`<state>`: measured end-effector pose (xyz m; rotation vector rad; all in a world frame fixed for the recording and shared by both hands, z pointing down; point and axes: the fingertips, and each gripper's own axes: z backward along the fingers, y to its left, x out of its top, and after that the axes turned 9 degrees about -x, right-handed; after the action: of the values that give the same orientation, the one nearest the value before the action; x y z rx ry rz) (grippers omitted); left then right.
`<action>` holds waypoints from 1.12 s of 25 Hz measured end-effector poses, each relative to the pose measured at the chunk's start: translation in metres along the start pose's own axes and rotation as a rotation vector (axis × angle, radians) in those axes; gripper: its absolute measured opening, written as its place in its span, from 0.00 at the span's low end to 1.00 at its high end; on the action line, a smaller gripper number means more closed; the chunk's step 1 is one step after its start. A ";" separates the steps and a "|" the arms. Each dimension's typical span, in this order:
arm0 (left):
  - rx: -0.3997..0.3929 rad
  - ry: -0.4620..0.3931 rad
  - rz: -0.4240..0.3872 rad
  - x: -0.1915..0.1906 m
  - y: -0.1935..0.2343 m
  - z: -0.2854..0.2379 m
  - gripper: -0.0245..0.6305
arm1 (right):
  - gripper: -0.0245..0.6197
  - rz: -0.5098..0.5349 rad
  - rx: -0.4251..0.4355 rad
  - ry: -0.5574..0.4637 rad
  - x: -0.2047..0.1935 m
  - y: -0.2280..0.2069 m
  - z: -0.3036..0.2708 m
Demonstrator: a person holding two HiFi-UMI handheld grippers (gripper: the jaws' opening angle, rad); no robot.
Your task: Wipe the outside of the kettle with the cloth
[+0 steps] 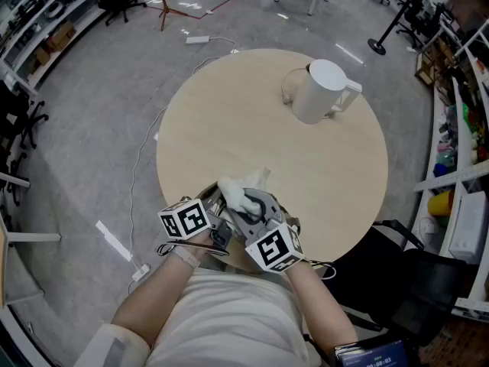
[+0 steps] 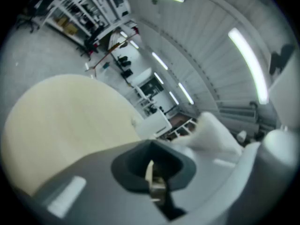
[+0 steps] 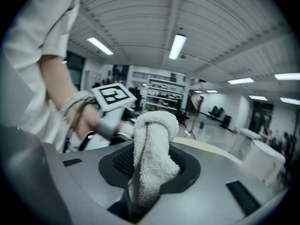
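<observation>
The white kettle (image 1: 321,90) stands upright with its lid on at the far right of the round beige table (image 1: 229,128), its handle pointing right. Both grippers hover close together over the table's near edge, well short of the kettle. My right gripper (image 1: 248,209) is shut on a white terry cloth (image 1: 243,197); the cloth (image 3: 152,158) bulges up out of its jaws (image 3: 145,182). My left gripper (image 1: 220,209) sits just left of the cloth, its jaws (image 2: 152,175) shut with nothing clearly held. In the left gripper view the cloth (image 2: 213,132) shows to the right.
A black chair (image 1: 397,262) stands at the table's near right. Shelving (image 1: 458,167) with coloured items lines the right wall. A cable (image 1: 141,167) runs over the grey floor on the left, and a black stand (image 1: 378,46) is beyond the table.
</observation>
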<state>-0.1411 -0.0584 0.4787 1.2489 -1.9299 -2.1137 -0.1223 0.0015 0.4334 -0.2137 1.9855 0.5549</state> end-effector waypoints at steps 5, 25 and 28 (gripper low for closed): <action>-0.034 0.100 0.003 -0.012 0.006 0.011 0.04 | 0.22 0.057 0.043 -0.110 0.002 0.038 0.045; 0.023 0.383 -0.197 -0.076 -0.046 0.011 0.04 | 0.20 -1.683 0.099 -0.346 -0.175 -0.081 0.045; 0.030 0.411 -0.235 -0.078 -0.047 0.010 0.04 | 0.20 -1.404 -0.079 0.077 -0.217 -0.047 0.019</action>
<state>-0.0704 0.0004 0.4799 1.8229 -1.7124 -1.7300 0.0119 -0.0507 0.6042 -1.5120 1.4015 -0.3053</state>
